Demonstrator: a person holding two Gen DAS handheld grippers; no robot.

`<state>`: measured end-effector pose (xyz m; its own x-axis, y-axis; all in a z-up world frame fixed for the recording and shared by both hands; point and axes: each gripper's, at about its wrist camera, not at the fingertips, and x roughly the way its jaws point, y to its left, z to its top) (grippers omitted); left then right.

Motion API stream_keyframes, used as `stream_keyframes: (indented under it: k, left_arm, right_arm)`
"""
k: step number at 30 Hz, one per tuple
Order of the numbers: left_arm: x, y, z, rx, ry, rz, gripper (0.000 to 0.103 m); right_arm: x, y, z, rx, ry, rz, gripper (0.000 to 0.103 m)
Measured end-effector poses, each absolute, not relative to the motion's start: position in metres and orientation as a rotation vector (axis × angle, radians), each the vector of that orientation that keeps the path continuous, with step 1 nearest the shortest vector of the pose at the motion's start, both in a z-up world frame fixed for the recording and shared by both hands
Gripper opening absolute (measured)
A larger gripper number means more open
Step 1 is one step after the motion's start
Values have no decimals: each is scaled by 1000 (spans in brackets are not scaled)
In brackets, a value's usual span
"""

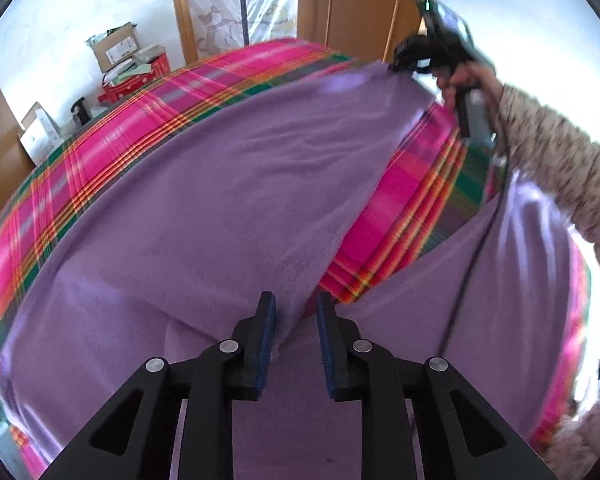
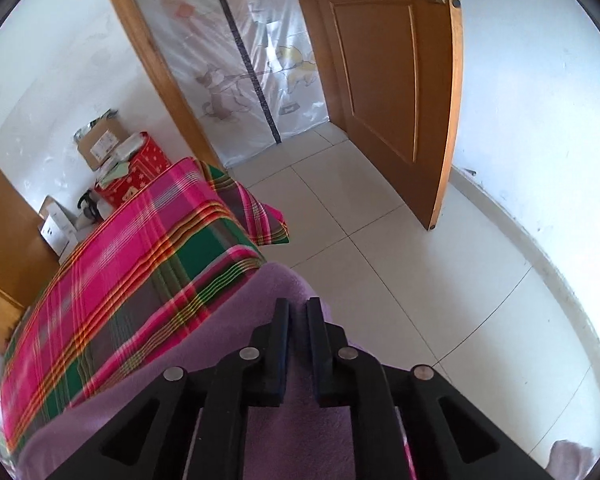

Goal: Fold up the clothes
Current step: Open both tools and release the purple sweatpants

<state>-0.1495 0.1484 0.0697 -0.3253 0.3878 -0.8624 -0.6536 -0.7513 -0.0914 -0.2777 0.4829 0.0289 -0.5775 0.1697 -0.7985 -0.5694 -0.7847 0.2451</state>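
A purple fleece garment (image 1: 220, 200) lies spread over a bed covered by a pink, green and orange plaid sheet (image 1: 100, 152). My left gripper (image 1: 296, 312) hangs over the near part with its jaws apart. A folded edge of the fleece runs up between the pads, which do not pinch it. At the far right corner of the fleece is my right gripper (image 1: 396, 66), held by a hand in a knitted sleeve (image 1: 560, 168). In the right wrist view, that gripper (image 2: 298, 312) shows a narrow gap between its pads, with the purple fleece (image 2: 180, 392) under them at the bed's edge.
Cardboard and red boxes (image 1: 116, 46) are stacked against the wall beyond the bed. An open wooden door (image 2: 388, 80) and a plastic curtain (image 2: 260, 60) stand past the bed's corner. Pale floor tiles (image 2: 380, 260) lie to the right of the plaid sheet (image 2: 120, 280).
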Motion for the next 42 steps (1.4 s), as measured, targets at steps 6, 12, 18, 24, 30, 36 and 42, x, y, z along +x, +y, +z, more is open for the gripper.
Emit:
stream_keyframes:
  k: [6, 12, 18, 24, 30, 36, 42]
  left_arm:
    - [-145, 99, 93, -1255, 169, 2198, 25]
    - [-130, 44, 99, -1319, 116, 2309, 25]
    - [-104, -7, 99, -1386, 87, 2400, 25]
    - [-68, -56, 112, -1398, 84, 2494, 25]
    - [-32, -101, 117, -1410, 30, 2581, 25]
    - [-6, -133, 89, -1483, -83, 2600, 25]
    - [11, -152, 59, -1554, -180, 2597, 26]
  right_arm:
    - [-256, 474, 46, -1118, 752, 2394, 23]
    - [-231, 448, 69, -1145, 741, 2480, 23]
    - [-199, 411, 106, -1166, 716, 2625, 23]
    - [-161, 370, 152, -1157, 612, 2790, 23]
    - [-115, 331, 203, -1096, 513, 2957, 25]
    - [-69, 284, 190, -1196, 339, 3049, 31]
    - [-34, 218, 127, -1413, 159, 3118, 31]
